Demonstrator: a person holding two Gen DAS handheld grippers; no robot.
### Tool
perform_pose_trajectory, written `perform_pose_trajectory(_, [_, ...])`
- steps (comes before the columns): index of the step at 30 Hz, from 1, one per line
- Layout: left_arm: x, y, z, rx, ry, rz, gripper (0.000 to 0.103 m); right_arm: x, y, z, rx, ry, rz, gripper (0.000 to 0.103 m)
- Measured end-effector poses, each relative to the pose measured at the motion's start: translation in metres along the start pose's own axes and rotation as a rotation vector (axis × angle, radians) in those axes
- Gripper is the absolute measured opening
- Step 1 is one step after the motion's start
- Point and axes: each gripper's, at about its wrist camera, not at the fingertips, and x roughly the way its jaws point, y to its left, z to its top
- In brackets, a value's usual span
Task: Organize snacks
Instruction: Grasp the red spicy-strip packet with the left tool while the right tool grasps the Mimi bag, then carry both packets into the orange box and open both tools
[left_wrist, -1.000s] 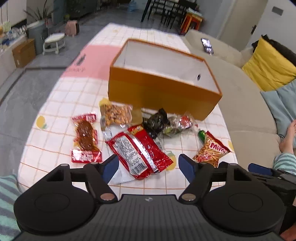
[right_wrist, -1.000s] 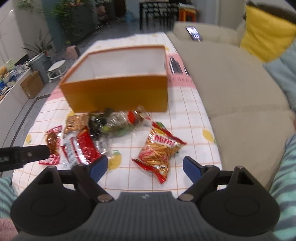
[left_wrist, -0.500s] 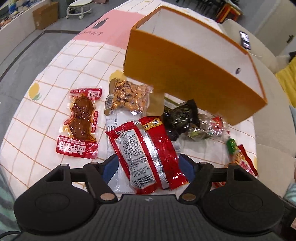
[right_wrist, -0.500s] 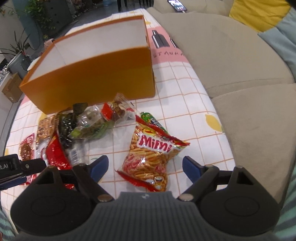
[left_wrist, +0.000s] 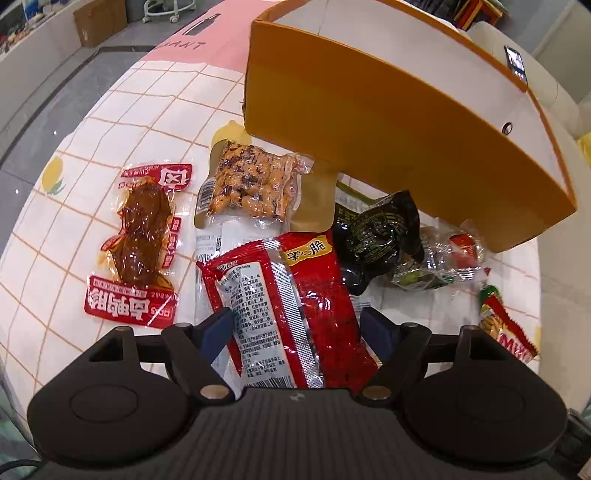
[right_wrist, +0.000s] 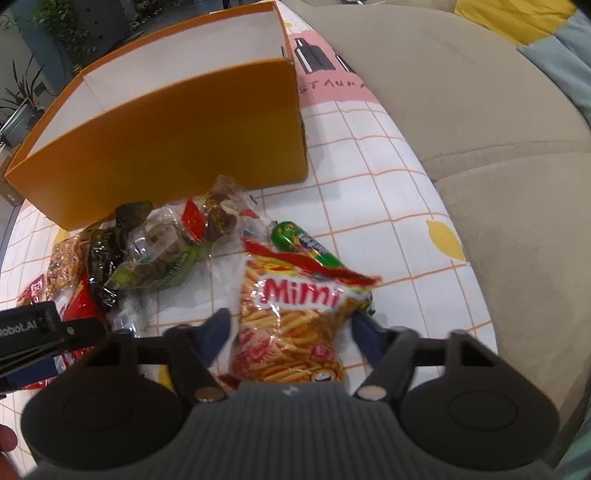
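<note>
An open orange box (left_wrist: 388, 107) with white inside stands on the checked tablecloth; it also shows in the right wrist view (right_wrist: 166, 136). Snack packs lie in front of it. My left gripper (left_wrist: 297, 325) is open, its fingers on either side of a red foil pack (left_wrist: 295, 310). Beside that pack lie a red-labelled brown meat pack (left_wrist: 140, 236), a nut pack (left_wrist: 251, 181) and a black pack (left_wrist: 380, 232). My right gripper (right_wrist: 290, 325) is open, straddling the orange Mimi chips bag (right_wrist: 295, 321). A green pack (right_wrist: 306, 247) lies just behind it.
A beige sofa (right_wrist: 498, 155) runs along the table's right edge. A clear pack of mixed sweets (right_wrist: 166, 243) lies between the two groups. The left gripper's body (right_wrist: 40, 336) shows at the left of the right wrist view. A phone (left_wrist: 515, 62) lies on the sofa.
Both grippers have moved forward and down towards the table. The red pack now lies between the left fingers and the Mimi bag between the right fingers. Both stay open.
</note>
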Motion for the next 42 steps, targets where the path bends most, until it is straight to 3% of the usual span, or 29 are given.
perform_pose_trajectory(6, [0.004,0.000,-0.001,0.034,-0.007,0.005,0.091,-0.001,0.004,0.000,-0.030,-0.013,0.008,0.055])
perform_pose_trajectory(8, [0.003,0.001,-0.002,0.039,-0.017,-0.006,0.084,-0.004,0.004,-0.002,-0.038,-0.020,0.017,0.050])
perform_pose_trajectory(14, [-0.007,0.005,-0.007,0.045,-0.036,-0.029,0.083,-0.017,0.009,-0.007,-0.074,-0.048,0.033,0.045])
perform_pose_trajectory(19, [-0.028,0.009,-0.012,0.063,-0.055,-0.045,0.083,-0.033,0.010,-0.011,-0.093,-0.065,0.065,0.044])
perform_pose_trajectory(28, [-0.079,0.009,-0.009,0.184,-0.084,-0.092,0.083,-0.068,0.017,-0.005,-0.136,-0.065,0.150,0.041])
perform_pose_trajectory(35, [-0.116,0.000,0.027,0.285,-0.124,-0.145,0.083,-0.098,0.029,0.026,-0.202,-0.097,0.235,0.039])
perform_pose_trajectory(42, [-0.133,-0.019,0.080,0.361,-0.136,-0.174,0.083,-0.113,0.048,0.085,-0.270,-0.117,0.283,0.037])
